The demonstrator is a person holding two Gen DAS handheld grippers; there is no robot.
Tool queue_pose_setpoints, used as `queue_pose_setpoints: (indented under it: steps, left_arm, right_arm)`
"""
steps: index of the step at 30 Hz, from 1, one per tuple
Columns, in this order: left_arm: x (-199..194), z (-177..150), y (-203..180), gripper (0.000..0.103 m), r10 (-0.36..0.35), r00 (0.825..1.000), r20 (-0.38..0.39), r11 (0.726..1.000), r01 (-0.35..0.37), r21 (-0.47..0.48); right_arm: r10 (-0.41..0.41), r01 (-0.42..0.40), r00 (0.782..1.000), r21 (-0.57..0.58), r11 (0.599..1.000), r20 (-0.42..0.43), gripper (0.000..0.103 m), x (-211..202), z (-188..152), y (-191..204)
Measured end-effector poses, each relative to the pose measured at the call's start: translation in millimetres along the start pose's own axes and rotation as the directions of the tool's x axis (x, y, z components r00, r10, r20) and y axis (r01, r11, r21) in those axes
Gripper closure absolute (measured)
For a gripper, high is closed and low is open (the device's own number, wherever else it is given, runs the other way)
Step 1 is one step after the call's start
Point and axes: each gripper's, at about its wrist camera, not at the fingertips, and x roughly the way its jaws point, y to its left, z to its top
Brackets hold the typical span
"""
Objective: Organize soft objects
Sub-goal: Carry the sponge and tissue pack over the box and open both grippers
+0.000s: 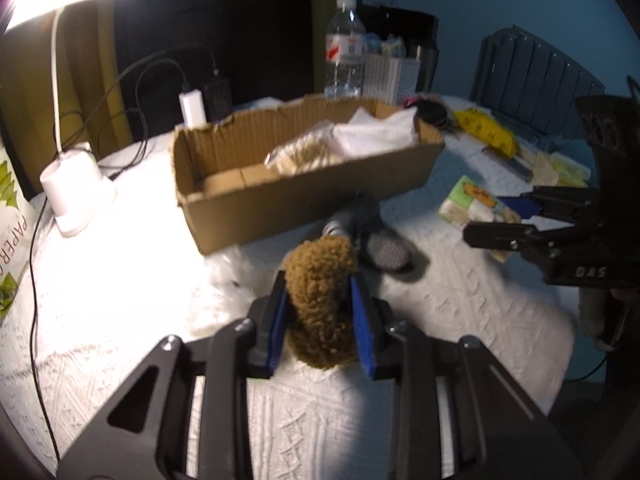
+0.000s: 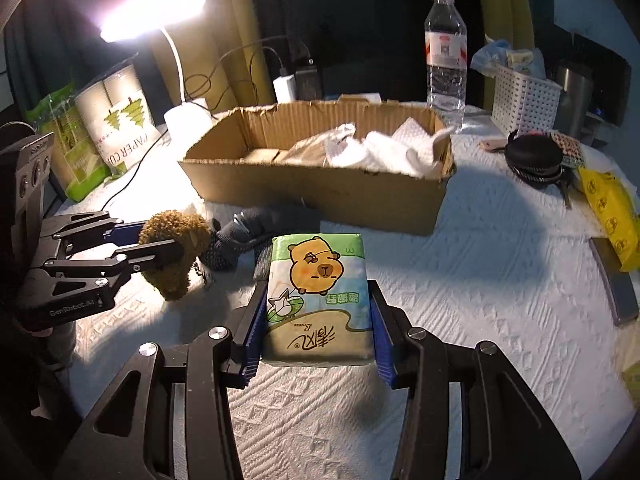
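My left gripper (image 1: 320, 300) is shut on a brown fuzzy plush toy (image 1: 322, 300), held just above the white quilted cloth; it also shows in the right wrist view (image 2: 176, 252). My right gripper (image 2: 318, 312) is shut on a tissue pack (image 2: 318, 296) with a cartoon capybara print; the pack also shows in the left wrist view (image 1: 472, 204). An open cardboard box (image 1: 304, 196) stands beyond both grippers, holding white tissue paper (image 1: 376, 132) and a clear bag. Grey socks (image 1: 376, 240) lie on the cloth in front of the box.
A white desk lamp (image 1: 76, 192) stands left of the box with cables and a charger (image 1: 192, 108) behind. A water bottle (image 1: 344, 48), white basket (image 2: 524, 100), black zip case (image 2: 534, 156), yellow packet (image 2: 608, 212) and paper cup packs (image 2: 116, 120) surround the box.
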Motion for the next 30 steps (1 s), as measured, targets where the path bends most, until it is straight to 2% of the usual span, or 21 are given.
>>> queue_pose_setpoints:
  steps: [8,16,25,30]
  left_arm:
    - [-30,30,4,0.073,-0.011,0.996,0.092,1.000,0.011,-0.005]
    - [-43,61,16,0.073,-0.004,0.987,0.160,1.000,0.008,-0.022]
    - [-37,91,23,0.072,-0.014,0.978,0.207,1.000,0.018,-0.017]
    - [-20,102,28,0.072,-0.021,0.977,0.212,0.999,0.028,-0.029]
  right_arm:
    - [0.004,-0.003,0.999,-0.022,1.000,0.048,0.055,-12,25,-1]
    - [0.008,-0.005,0.996,-0.026,1.000,0.094,0.055,-20,51,-5]
    - [-0.002,0.004,0.990,-0.009,1.000,0.141,0.055,-16,82,-19]
    - [-0.019,0.019,0.989,0.002,1.000,0.149,0.055,-8,97,-26]
